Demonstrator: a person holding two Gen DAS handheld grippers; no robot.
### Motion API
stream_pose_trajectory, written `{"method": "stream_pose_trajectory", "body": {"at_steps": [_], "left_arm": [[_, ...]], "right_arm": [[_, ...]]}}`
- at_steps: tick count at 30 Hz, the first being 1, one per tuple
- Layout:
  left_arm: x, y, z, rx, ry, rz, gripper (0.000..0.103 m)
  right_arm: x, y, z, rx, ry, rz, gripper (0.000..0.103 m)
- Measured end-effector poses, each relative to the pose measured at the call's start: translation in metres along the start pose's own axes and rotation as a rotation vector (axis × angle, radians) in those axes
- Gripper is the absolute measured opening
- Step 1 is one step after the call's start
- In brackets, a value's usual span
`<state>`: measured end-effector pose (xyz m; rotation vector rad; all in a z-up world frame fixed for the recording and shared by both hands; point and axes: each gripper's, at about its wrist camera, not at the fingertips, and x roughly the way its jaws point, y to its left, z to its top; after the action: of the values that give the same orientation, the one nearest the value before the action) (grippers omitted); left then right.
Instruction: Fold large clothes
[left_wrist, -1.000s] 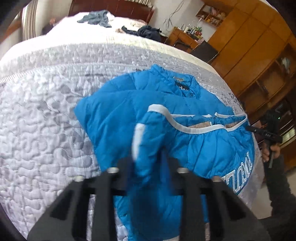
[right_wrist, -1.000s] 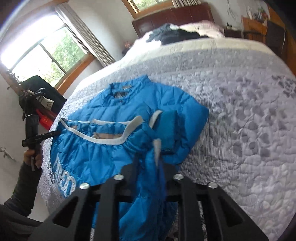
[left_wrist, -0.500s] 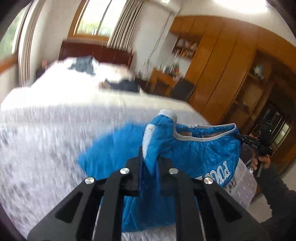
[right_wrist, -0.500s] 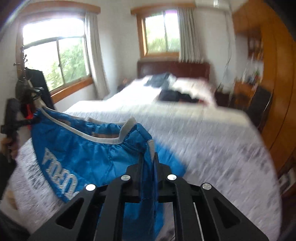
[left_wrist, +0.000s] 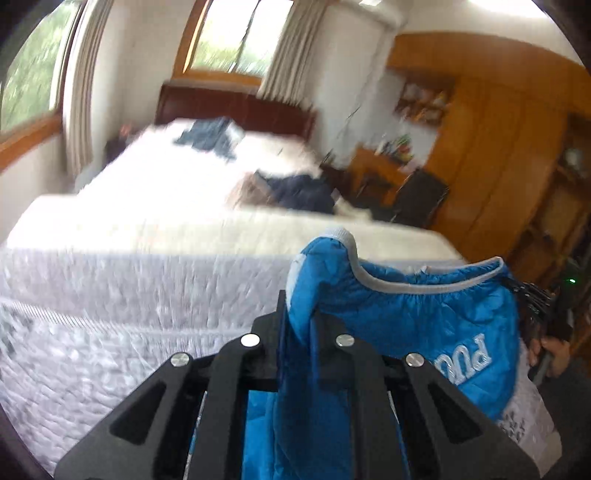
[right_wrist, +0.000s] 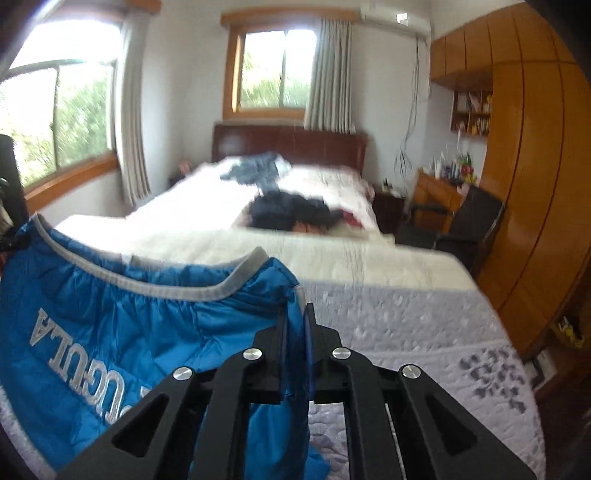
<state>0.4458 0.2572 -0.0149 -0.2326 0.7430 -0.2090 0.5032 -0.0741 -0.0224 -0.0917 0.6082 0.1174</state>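
A bright blue padded jacket (left_wrist: 424, 325) with grey trim and white lettering hangs stretched in the air above the bed. My left gripper (left_wrist: 299, 310) is shut on one corner of its hem. Across the stretched hem, in the left wrist view, the other gripper (left_wrist: 532, 295) shows at the far corner, with a hand below it. In the right wrist view the same jacket (right_wrist: 110, 332) spreads to the left, and my right gripper (right_wrist: 297, 321) is shut on its near corner. The jacket's lower part hangs hidden below both grippers.
The bed's grey-white quilt (right_wrist: 406, 332) lies below the jacket. Dark clothes (right_wrist: 291, 214) and a blue-grey garment (right_wrist: 255, 170) lie near the headboard (right_wrist: 288, 144). A wooden wardrobe (right_wrist: 535, 184), a desk and a black chair (right_wrist: 465, 225) stand at the right.
Both grippers have lifted the jacket off the quilt, where it lay a second ago. It now hangs stretched between them, and both cameras have tilted up toward the room.
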Motion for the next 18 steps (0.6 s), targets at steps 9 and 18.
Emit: {"method": "stream_pose_trajectory", "body": {"at_steps": [9,18], "left_arm": [[0.072,0.031,-0.019,-0.078,0.17,0.085,0.008],[0.108,0.056,-0.047,-0.129,0.288,0.111,0.016]], "right_arm": [[0.079,0.004,-0.033,0.011,0.215,-0.061,0.007],[0.138,-0.008,-0.071,0.078,0.44,-0.017,0.009]]}}
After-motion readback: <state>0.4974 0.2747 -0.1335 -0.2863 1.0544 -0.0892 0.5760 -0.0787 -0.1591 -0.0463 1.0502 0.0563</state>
